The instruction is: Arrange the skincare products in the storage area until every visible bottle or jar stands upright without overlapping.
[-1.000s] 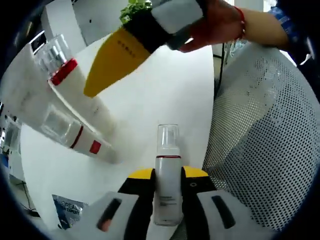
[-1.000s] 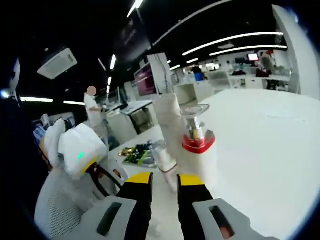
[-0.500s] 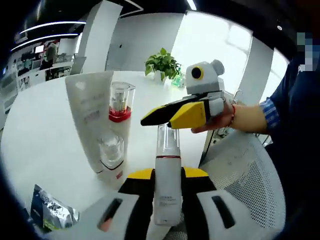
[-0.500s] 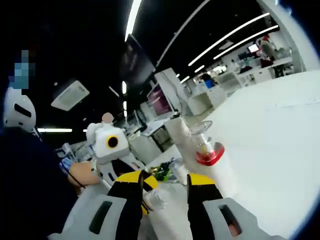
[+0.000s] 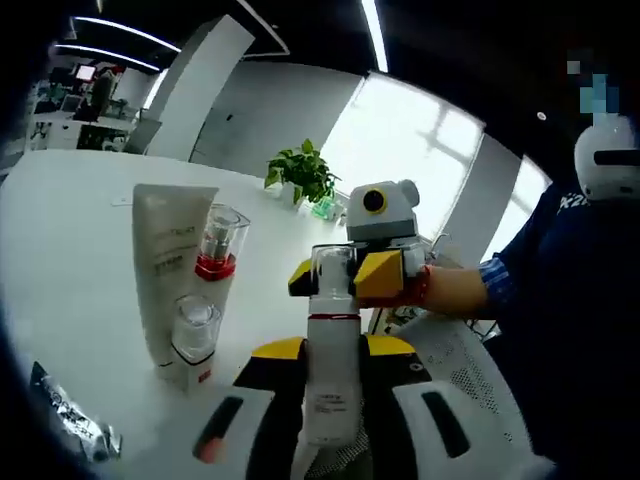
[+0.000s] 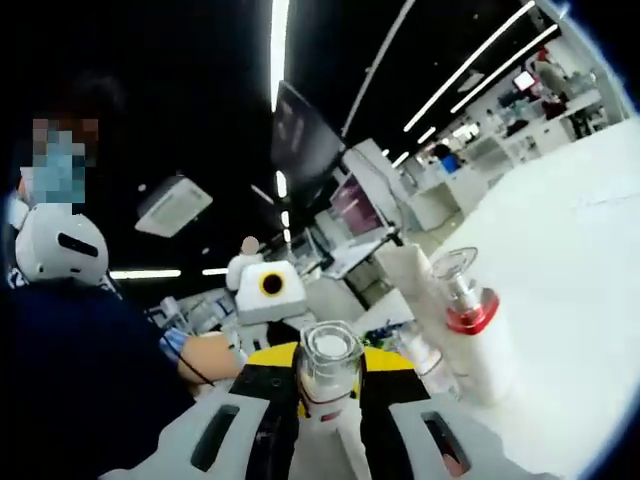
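We are gripping the clear-capped pump bottle [image 5: 330, 370] with our left tongs [image 5: 333, 362]; our right tongs [image 6: 327, 372] are straddling its cap, grip unclear, near the white tube [image 5: 167, 265].

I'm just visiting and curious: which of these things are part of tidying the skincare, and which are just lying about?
Part of the job:
- pump bottle held in the left gripper
- white tube
- red-collared bottle
- small clear-capped bottle

Just lying about:
- potted plant
- foil sachet
- mesh chair

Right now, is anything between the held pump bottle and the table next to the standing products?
Nothing visible blocks it. The left gripper holds the pump bottle upright; the tube and two bottles stand to one side, with bare table around them.
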Tool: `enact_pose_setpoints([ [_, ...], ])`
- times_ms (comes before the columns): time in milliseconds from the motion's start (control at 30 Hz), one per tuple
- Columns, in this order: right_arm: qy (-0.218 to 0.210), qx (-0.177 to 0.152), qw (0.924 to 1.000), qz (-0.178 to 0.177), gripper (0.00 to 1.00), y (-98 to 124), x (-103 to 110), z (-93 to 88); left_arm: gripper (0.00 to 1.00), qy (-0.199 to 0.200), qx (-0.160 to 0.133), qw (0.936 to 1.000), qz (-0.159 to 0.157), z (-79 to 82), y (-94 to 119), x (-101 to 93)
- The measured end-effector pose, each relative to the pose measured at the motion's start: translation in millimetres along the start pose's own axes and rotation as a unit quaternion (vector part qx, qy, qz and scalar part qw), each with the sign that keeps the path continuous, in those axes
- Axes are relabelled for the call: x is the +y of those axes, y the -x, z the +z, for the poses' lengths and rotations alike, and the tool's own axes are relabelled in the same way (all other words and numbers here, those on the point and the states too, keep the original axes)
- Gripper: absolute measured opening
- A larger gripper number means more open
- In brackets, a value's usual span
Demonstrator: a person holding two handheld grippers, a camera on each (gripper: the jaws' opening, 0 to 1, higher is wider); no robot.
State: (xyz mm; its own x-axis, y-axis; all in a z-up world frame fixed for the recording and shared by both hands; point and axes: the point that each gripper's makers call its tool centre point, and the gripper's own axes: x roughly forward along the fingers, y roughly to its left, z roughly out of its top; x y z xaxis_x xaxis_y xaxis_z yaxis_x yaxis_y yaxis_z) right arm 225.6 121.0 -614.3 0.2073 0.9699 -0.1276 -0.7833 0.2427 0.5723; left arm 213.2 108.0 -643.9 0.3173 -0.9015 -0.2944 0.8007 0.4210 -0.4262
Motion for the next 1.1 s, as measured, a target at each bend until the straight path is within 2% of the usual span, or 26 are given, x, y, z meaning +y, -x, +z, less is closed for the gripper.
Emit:
enact_pose_setpoints([
  [33,0.002,0.002,0.9996,-0.03,0.16,-1,-8,-1.9,0.21,-0.004,0.006,0.9994,0.034,-3.2,-1,10.8],
  [167,0.003,0.018,0.9946,-0.102,0.16,-6,-23,-9.5,0.22,-0.047,0.053,0.9948,0.073,-18.4,-4,20.1],
  [200,-0.015,0.017,0.9913,-0.13,0.16,-6,-30,-10.2,0.23,-0.076,0.059,0.9912,0.091,-19.5,-5,22.0],
  [267,-0.038,0.019,0.987,-0.155,0.16,-6,-35,-12.4,0.25,-0.12,0.066,0.9832,0.121,-18.5,-7,24.7],
  [333,-0.047,0.021,0.9843,-0.169,0.16,-6,-37,-12.4,0.27,-0.137,0.069,0.9806,0.122,-19.6,-11,20.3],
  [367,-0.062,0.022,0.9816,-0.18,0.16,-5,-39,-12.5,0.28,-0.147,0.079,0.9773,0.131,-22.8,-12,21.3],
  [400,-0.073,0.027,0.9795,-0.186,0.16,-5,-39,-13.3,0.3,-0.165,0.088,0.9706,0.152,-23.8,-12,26.8],
  [433,-0.097,0.024,0.9758,-0.195,0.16,-5,-40,-13.9,0.3,-0.174,0.096,0.9671,0.158,-25.4,-13,27.9],
  [467,-0.114,0.023,0.9746,-0.191,0.16,-7,-37,-15.4,0.28,-0.187,0.101,0.9608,0.178,-24.4,-12,33.1],
  [500,-0.129,0.023,0.9722,-0.194,0.16,-8,-36,-17.4,0.28,-0.191,0.101,0.959,0.183,-23.6,-12,34.5],
  [567,-0.11,0.022,0.9724,-0.205,0.16,-9,-38,-19.1,0.29,-0.186,0.111,0.9562,0.197,-26.2,-10,39.1],
  [633,-0.092,0.03,0.9753,-0.199,0.16,-10,-37,-20.9,0.29,-0.18,0.121,0.9582,0.187,-30.0,-8,38.7],
  [667,-0.084,0.028,0.9774,-0.192,0.16,-9,-38,-18.9,0.28,-0.166,0.118,0.9627,0.178,-30.3,-7,36.9],
  [700,-0.068,0.02,0.9828,-0.17,0.16,-9,-34,-14.5,0.27,-0.135,0.104,0.9721,0.161,-28.2,-7,33.1],
  [767,-0.06,0.008,0.9915,-0.115,0.14,-8,-21,-5.1,0.25,-0.083,0.082,0.9843,0.133,-21.4,-4,29.6],
  [833,-0.048,0.001,0.9951,-0.087,0.14,-6,-16,2.8,0.25,-0.066,0.054,0.99,0.112,-12.4,-2,25.8],
  [867,-0.031,0.002,0.9969,-0.073,0.14,-4,-13,6.5,0.25,-0.046,0.037,0.9942,0.09,-8.3,-3,19.7],
  [933,-0.004,0.006,0.9986,-0.052,0.15,-3,-7,9.1,0.25,-0.028,0.033,0.997,0.065,-7.5,-3,12.2],
  [1033,0.055,0.013,0.9982,-0.019,0.18,-4,2,8.5,0.25,-0.033,0.033,0.9978,0.047,-7.7,-5,5.8],
  [1100,0.058,0.013,0.9982,0.005,0.17,-4,8,6.1,0.25,-0.033,0.035,0.9983,0.033,-8.7,-6,1.5],
])
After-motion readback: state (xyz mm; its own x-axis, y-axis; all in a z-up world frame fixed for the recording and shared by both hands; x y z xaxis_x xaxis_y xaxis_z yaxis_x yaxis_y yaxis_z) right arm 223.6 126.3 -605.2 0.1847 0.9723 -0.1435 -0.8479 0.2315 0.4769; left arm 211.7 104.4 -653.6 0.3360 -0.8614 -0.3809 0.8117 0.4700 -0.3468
